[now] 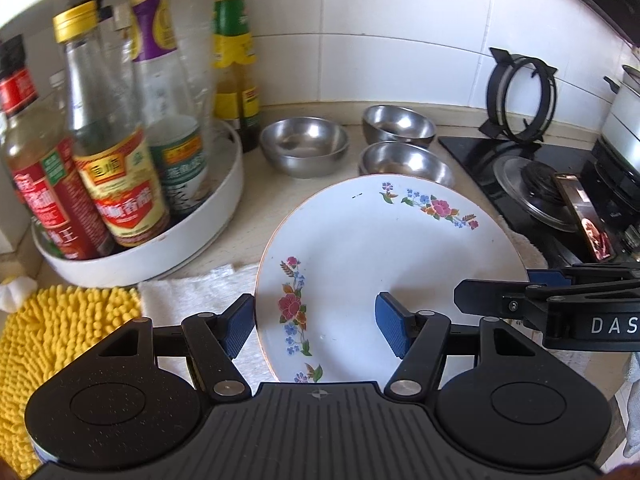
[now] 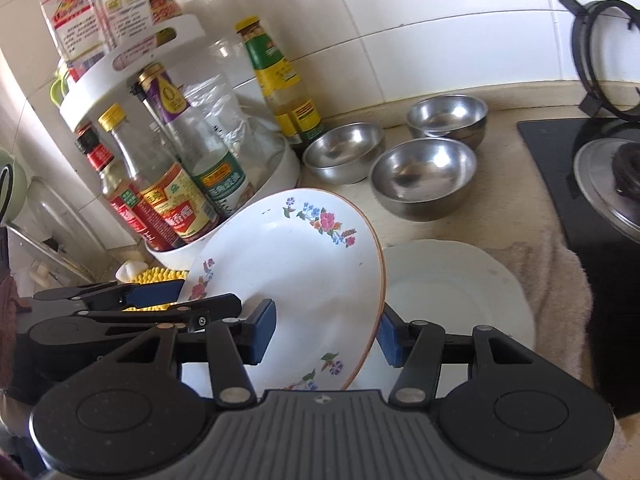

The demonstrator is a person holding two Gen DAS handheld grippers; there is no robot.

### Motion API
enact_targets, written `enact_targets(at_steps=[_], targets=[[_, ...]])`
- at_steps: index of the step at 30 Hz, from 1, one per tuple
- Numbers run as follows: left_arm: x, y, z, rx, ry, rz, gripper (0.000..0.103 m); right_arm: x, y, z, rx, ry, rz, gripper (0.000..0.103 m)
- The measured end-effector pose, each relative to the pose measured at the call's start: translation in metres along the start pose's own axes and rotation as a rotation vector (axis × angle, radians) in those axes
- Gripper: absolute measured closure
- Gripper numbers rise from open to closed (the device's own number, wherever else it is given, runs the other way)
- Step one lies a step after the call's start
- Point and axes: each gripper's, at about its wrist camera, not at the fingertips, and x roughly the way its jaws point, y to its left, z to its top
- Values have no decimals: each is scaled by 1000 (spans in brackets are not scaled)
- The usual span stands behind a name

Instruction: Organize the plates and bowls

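Beige counter (image 2: 516,216), white-tiled wall (image 2: 420,8); both grippers (image 1: 316,328) (image 2: 326,334) wide around floral plate (image 2: 296,276).

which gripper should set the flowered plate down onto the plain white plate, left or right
Probably the right. The right gripper straddles the flowered plate on the rim nearest the plain white plate. The left gripper holds the far rim.

White glossy wall tiles (image 1: 360,8) back a beige counter (image 2: 500,216) in daylight. A black glass gas hob (image 1: 500,168) is set into the counter at the right, and a white two-tier condiment rack (image 1: 152,248) fills the left corner.
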Motion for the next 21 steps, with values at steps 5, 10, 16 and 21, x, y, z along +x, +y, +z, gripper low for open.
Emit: enact_targets(at_steps=[5,10,16,21], targets=[[2,-18,3,35,-1,-26,32,-13,-14,-4,30,-23,-23,34],[6,-37,5,70,3,-50,32,-27,-29,-9,60,-47,-47,34],[13,-60,5,110,19,-75,32,-40,-48,-13,94,-64,-69,34],[20,-73,3,122,35,-86,32,-43,-60,-16,113,-67,-82,34]])
